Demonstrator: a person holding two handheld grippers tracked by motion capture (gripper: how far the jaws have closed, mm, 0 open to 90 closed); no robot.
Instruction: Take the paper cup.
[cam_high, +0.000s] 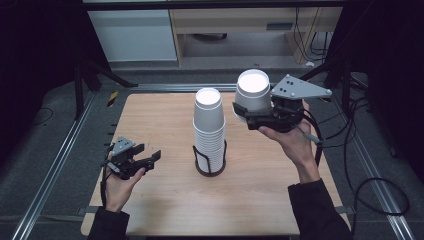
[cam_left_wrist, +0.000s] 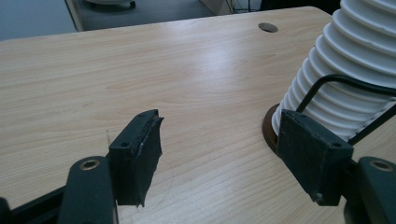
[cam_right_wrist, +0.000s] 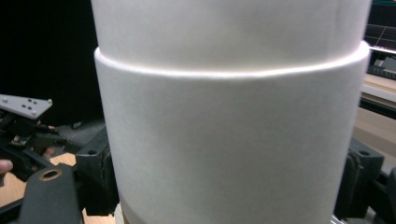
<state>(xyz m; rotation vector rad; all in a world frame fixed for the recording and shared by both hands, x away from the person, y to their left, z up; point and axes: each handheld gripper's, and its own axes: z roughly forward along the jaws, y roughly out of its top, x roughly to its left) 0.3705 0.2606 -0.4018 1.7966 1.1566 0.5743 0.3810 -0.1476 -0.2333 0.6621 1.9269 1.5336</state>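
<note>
From the high view, the right gripper (cam_high: 246, 116) is held up over the far right part of the wooden table (cam_high: 165, 200), its jaws clamped on a white paper cup (cam_high: 253, 91) that is bottom up and tilted, just right of the top of the cup stack (cam_high: 209, 127); the stack stands upside down in a black wire holder (cam_high: 210, 167) at the table's middle; the left gripper (cam_high: 149, 155) sits low at the near left, jaws parted with nothing between them, well apart from the stack. In the left gripper view, its two black pads (cam_left_wrist: 137, 156) stand apart over bare wood, the ribbed stack (cam_left_wrist: 345, 74) and wire holder (cam_left_wrist: 348, 86) rising at the right. In the right gripper view, the held cup (cam_right_wrist: 229, 126) sits between the jaws, touching both; the left gripper (cam_right_wrist: 28, 123) shows farther off at the left.
</note>
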